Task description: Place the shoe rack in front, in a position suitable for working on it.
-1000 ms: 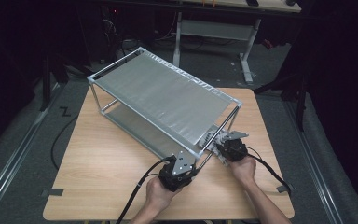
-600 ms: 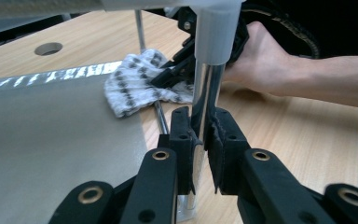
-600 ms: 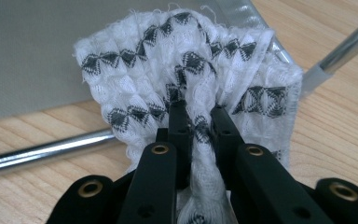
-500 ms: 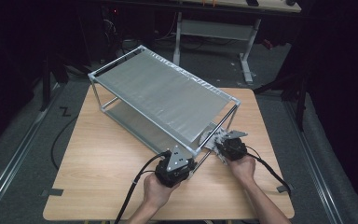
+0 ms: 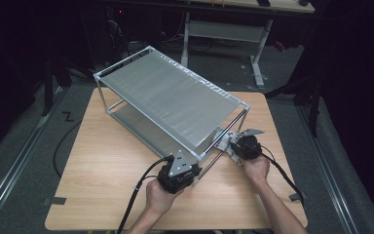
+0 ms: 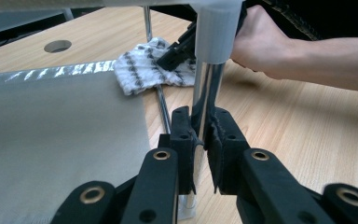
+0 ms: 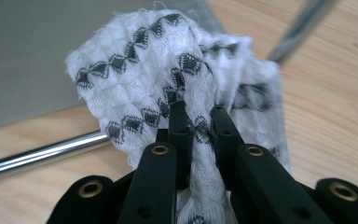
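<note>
A two-tier metal rack [image 5: 168,100] with chrome posts stands at an angle on the wooden table [image 5: 107,161]. My left gripper [image 5: 194,170] is at the rack's near corner. In the left gripper view it [image 6: 204,125] is shut on the upright chrome post [image 6: 207,88] below a white plastic sleeve. A white cloth with a black diamond pattern [image 5: 223,140] lies on the table at the rack's right end, against the low chrome bar [image 7: 42,156]. My right gripper [image 5: 232,146] is shut on a fold of the cloth [image 7: 177,70], and that gripper [image 7: 199,122] pinches it between its jaws.
The lower grey shelf [image 6: 60,140] lies just left of the gripped post. A round hole [image 6: 58,45] is cut in the tabletop beyond the cloth. Bare wood runs along the table's left and front. A desk frame [image 5: 224,29] stands on the floor behind.
The left gripper has shifted slightly left and away from me and turned, so its grey top plate now shows. The right gripper stays at the cloth, moved slightly away from me.
</note>
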{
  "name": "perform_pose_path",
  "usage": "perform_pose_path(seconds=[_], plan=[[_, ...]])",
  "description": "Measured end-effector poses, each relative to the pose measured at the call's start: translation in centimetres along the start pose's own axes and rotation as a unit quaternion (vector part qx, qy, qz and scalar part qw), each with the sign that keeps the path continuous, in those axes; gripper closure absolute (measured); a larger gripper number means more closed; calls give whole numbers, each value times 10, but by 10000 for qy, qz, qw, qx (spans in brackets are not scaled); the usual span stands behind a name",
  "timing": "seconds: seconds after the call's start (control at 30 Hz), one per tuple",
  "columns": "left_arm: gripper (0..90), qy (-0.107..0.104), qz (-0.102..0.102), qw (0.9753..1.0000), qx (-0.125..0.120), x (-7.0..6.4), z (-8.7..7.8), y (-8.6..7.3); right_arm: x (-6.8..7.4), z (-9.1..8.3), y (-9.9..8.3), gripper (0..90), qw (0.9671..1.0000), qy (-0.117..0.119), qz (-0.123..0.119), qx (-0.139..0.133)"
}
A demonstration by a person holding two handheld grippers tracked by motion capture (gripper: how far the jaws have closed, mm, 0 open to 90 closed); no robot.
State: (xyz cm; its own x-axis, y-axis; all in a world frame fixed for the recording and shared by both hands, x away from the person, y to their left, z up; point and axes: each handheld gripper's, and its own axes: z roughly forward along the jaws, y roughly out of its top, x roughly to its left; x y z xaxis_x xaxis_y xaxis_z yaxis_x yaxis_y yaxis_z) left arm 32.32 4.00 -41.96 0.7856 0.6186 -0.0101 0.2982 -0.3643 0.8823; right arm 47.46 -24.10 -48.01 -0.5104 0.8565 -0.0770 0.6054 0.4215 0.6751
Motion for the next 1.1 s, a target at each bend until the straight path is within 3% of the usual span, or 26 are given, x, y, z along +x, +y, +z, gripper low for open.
perform_pose_path(seconds=[0.1,0.17,0.37,0.5,0.63,0.8,0.9,1.1], plan=[[808,-7,3,10000,-8,0,1,0,2,2,-1,826,10000,40,-26,44],[808,-19,5,10000,-9,0,1,0,12,0,-6,826,9998,156,-156,17],[808,-25,6,10000,-11,0,1,0,48,-16,-24,826,9958,749,-509,-105],[808,-67,6,10000,-63,1,3,0,64,-26,-34,825,9927,1069,-529,-153],[808,-66,7,10000,-67,0,5,0,75,-33,-41,825,9907,1202,-609,-190],[808,-64,0,10000,-71,0,6,1,100,-42,-38,825,9854,1281,-1076,-315],[808,-79,23,9999,-60,0,5,1,109,-38,-37,824,9835,1362,-1140,-335],[808,-81,17,9999,-85,1,4,0,112,-36,-38,822,9826,1437,-1111,-391]])
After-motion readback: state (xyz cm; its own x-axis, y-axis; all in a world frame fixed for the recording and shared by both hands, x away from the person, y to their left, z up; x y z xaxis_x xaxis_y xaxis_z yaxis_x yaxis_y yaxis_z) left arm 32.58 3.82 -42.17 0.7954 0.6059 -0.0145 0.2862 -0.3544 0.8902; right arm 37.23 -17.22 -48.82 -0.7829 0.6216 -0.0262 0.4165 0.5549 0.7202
